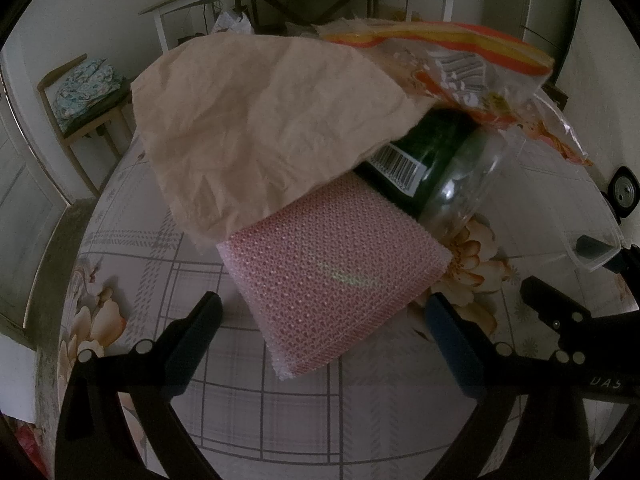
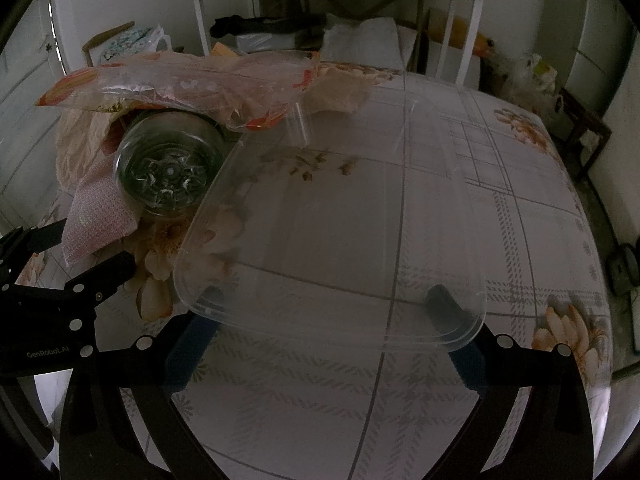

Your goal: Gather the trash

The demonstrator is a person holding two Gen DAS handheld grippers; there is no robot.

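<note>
Table [image 2: 500, 208] spread with a floral, checked cloth, filling both views beneath the grippers.

Clear plastic container [image 2: 332, 240], wide and shallow, directly ahead of the right gripper [image 2: 326, 312]; near rim lying over both fingertips, which show through the plastic. Fingers spread wide apart, one near each corner of that rim; cannot tell whether actually pressing on the plastic. A corner of the same container visible far right of the left gripper [image 1: 324, 312], beside the other gripper's fingers.

Crumpled beige paper [image 1: 256, 128], ahead and slightly left of the left gripper, draped over the heap and overlapping the far edge of the pink piece.

Pink mesh sponge pad [image 1: 336, 284], flat on the cloth, right between and just ahead of the left gripper's fingers. Fingers wide apart, one either side of its near corner, holding nothing.

Clear wrapper with orange and yellow print [image 1: 472, 64], ahead and to the right, lying atop the heap; from the right wrist, ahead and left.

Plastic bottle [image 1: 436, 164] on its side with a dark green label and barcode, ahead-right of the left gripper, tucked under paper and wrapper, clear base pointing toward the right gripper.
</note>
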